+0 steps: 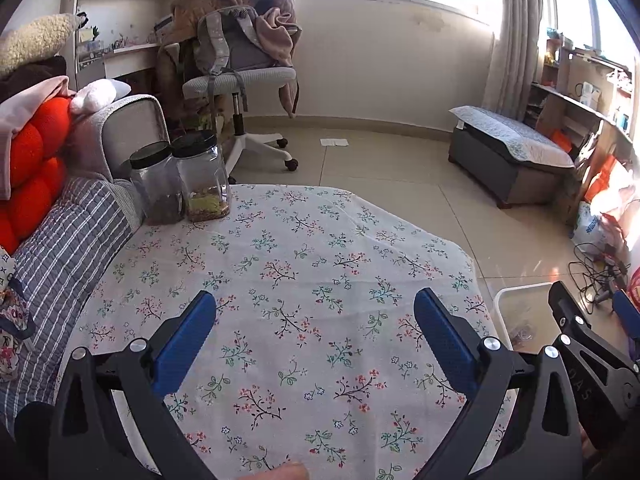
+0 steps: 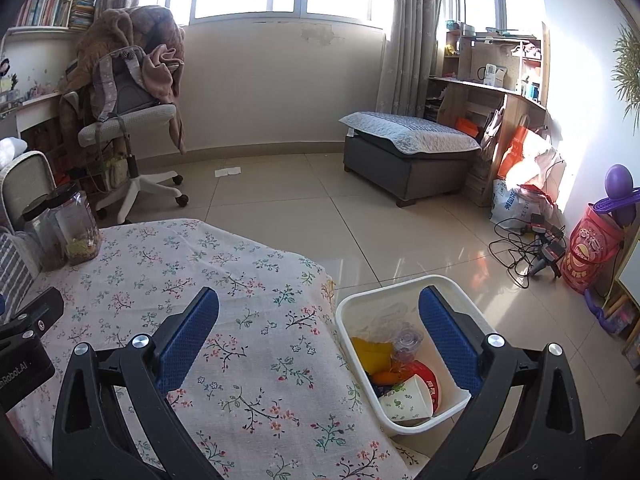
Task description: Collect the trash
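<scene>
Trash point(image 2: 404, 376) fills bin point(image 2: 360, 300) beside table point(image 2: 240, 280).

Quick count of what's around: two clear jars point(image 1: 182, 180) with black lids, side by side and touching, far ahead and left of the left jaws. One white bin point(image 2: 404, 344), sitting partly between the right jaws and mostly under the right-hand one. Inside it: one paper cup point(image 2: 406, 400) lying on its side, one red bowl point(image 2: 426, 374), one clear plastic cup point(image 2: 406, 340), one yellow wrapper point(image 2: 370, 354), and one orange bit I can't identify. Further ahead of the jaws: one office chair point(image 2: 132, 120), one gray ottoman point(image 2: 408, 156), one scrap of white paper point(image 2: 228, 171) on the floor.
</scene>
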{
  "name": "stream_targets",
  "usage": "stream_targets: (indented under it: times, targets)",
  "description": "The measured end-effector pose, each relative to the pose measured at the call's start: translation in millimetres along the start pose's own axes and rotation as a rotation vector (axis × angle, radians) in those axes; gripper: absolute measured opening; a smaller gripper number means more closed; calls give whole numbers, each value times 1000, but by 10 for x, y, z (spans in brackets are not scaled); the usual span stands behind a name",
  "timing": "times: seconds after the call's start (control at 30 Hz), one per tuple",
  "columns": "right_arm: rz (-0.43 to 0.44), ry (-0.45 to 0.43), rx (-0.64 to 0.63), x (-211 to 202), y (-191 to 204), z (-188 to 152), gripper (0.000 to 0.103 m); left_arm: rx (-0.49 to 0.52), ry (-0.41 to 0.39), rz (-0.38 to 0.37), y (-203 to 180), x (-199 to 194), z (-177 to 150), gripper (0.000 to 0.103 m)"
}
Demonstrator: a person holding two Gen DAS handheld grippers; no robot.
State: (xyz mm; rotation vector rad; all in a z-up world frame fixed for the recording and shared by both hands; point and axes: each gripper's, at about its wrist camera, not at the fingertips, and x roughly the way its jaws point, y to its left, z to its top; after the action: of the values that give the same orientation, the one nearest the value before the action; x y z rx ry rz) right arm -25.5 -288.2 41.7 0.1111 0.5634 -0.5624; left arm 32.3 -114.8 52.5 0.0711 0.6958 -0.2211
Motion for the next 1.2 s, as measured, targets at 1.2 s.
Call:
stream_targets:
  times: [1.2]
  targets:
    - [19, 1, 4, -17, 44, -25, 96, -6, 9, 30, -25, 0, 6, 96]
